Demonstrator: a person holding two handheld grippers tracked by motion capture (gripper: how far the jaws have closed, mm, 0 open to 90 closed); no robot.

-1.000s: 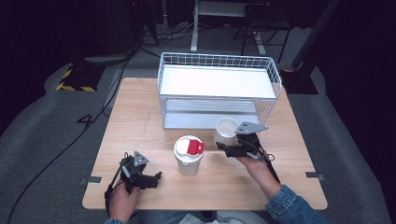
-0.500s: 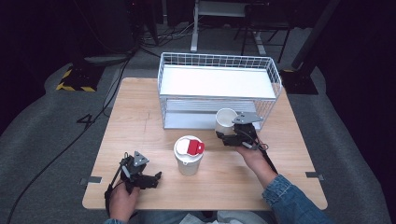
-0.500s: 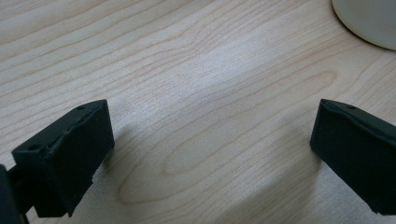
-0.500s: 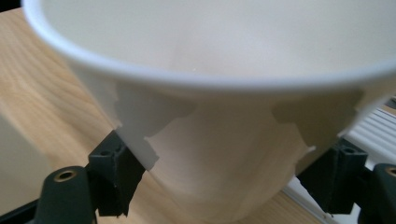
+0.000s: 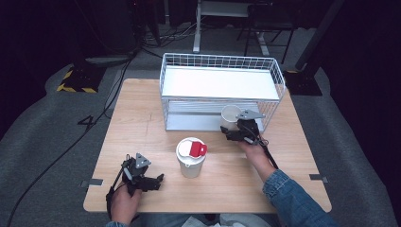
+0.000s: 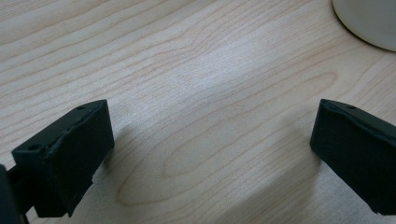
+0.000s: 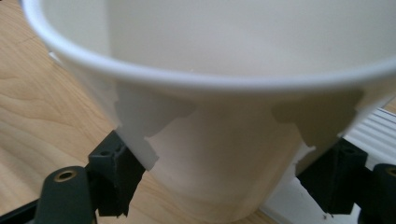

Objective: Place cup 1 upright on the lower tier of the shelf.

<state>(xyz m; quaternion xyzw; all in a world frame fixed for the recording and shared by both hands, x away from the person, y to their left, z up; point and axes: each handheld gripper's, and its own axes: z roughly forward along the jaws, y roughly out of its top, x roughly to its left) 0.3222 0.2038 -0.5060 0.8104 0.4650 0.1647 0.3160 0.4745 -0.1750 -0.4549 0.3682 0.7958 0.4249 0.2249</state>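
- Dark surroundings ring a light wooden table [image 5: 142, 118] that stands on grey carpet, with black cables trailing across the floor behind it.
- At the far side of the table sits a white wire basket [image 5: 220, 61], holding a flat white panel [image 5: 215, 82] at its upper level; a second white shelf shows beneath it through the front mesh.
- Near the middle of the table stands a white lidded cup [image 5: 191, 158], upright, with a red tab [image 5: 196, 149] on its lid; it stands apart from both grippers.
- The right gripper [image 5: 235, 134] is at the basket's front right corner, held by a hand whose denim sleeve [image 5: 295, 198] comes in from the bottom right.
- Its jaws are closed against the sides of an open white paper cup [image 5: 231, 115], which is upright with its mouth upward, just in front of the basket's lower shelf.
- In the right gripper view the cup's [image 7: 219, 140] rim crosses the top, and a black jaw presses on each flank of its wall; whether its base touches the wood I cannot tell.
- The left gripper [image 5: 160, 180] lies low at the near left of the table, in the person's left hand [image 5: 122, 204].
- In the left gripper view its jaws stand wide apart over bare wood grain, gripping nothing; the rounded edge of the lidded cup [image 6: 369, 21] shows at top right.
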